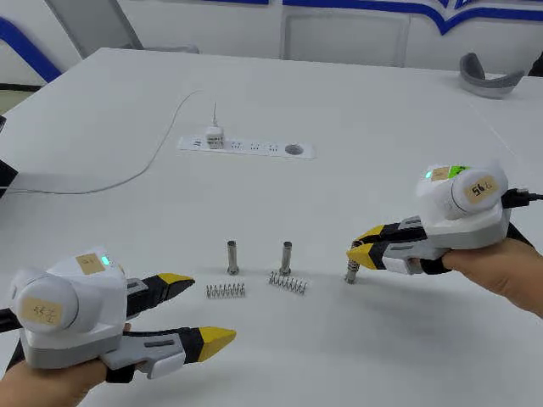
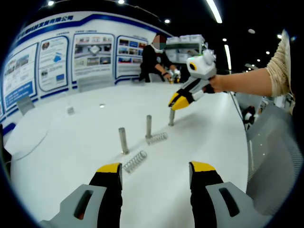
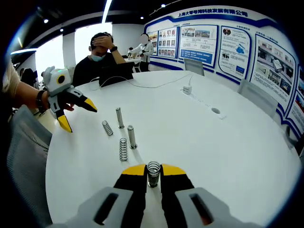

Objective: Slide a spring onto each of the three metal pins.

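The right hand-held gripper (image 1: 360, 252) has its jaws pinched shut on a spring (image 3: 153, 167), right at the end pin (image 1: 352, 276). So the first spring looks like it is going on now. The left hand-held gripper (image 1: 197, 309) is wide open and holds nothing. The middle pin (image 1: 286, 256) and the far pin (image 1: 232, 256) stand bare on the table (image 1: 382, 339). A loose spring (image 1: 288, 282) and a second loose spring (image 1: 225, 290) lie flat just beside them. Next, the held spring likely needs a push down, then a let-go. After that, a loose one must be picked up and stood over a bare pin.
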The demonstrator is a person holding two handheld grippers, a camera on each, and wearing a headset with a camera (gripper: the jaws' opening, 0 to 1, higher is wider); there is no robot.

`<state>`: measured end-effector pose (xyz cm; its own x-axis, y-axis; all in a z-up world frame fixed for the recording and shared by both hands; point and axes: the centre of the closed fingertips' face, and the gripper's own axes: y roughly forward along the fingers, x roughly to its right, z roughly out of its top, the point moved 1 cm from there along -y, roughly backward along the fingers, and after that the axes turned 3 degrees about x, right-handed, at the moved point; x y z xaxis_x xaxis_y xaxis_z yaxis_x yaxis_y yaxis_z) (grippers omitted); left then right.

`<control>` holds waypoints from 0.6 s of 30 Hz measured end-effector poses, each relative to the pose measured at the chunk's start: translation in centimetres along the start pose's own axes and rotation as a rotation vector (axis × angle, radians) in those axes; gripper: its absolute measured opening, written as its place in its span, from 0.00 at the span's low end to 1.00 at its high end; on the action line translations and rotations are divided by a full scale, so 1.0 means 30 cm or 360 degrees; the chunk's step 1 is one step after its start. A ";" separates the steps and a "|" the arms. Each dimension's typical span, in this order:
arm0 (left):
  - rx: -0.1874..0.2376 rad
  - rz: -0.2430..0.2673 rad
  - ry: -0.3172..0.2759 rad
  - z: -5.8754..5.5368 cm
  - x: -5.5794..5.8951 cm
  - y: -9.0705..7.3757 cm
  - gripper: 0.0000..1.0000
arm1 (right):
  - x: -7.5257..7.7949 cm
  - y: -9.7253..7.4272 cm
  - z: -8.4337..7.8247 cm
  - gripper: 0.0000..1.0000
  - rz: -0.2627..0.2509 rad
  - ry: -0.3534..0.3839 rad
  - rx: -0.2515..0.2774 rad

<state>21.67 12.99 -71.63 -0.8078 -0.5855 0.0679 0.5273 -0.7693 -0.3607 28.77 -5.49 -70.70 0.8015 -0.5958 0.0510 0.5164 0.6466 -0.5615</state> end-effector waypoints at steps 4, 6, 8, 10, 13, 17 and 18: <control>0.0001 0.0000 -0.0003 -0.001 0.002 0.001 0.58 | 0.001 0.004 -0.011 0.12 -0.0007 0.0006 -0.0004; 0.0001 -0.0001 -0.0007 -0.002 0.003 0.002 0.57 | 0.002 0.008 -0.018 0.12 -0.0009 0.0011 -0.0005; -0.0001 -0.0002 -0.0006 -0.005 0.004 0.002 0.57 | 0.000 0.011 -0.024 0.12 -0.0011 0.0014 -0.0010; -0.0001 -0.0003 -0.0007 -0.006 0.005 0.002 0.57 | 0.002 0.013 -0.032 0.12 -0.0013 0.0015 -0.0018; 0.0001 -0.0002 -0.0014 -0.007 0.005 0.002 0.57 | 0.002 0.014 -0.037 0.12 -0.0017 0.0010 -0.0030; 0.0001 -0.0005 -0.0014 -0.009 0.007 0.005 0.57 | 0.004 0.018 -0.044 0.12 -0.0020 0.0010 -0.0040; 0.0001 -0.0006 -0.0015 -0.009 0.008 0.006 0.57 | 0.004 0.019 -0.046 0.12 -0.0020 0.0013 -0.0044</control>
<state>21.50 12.79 -71.94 -0.8073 -0.5850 0.0780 0.5245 -0.7718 -0.3596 28.75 -5.84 -72.15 0.7925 -0.6077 0.0519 0.5179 0.6256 -0.5834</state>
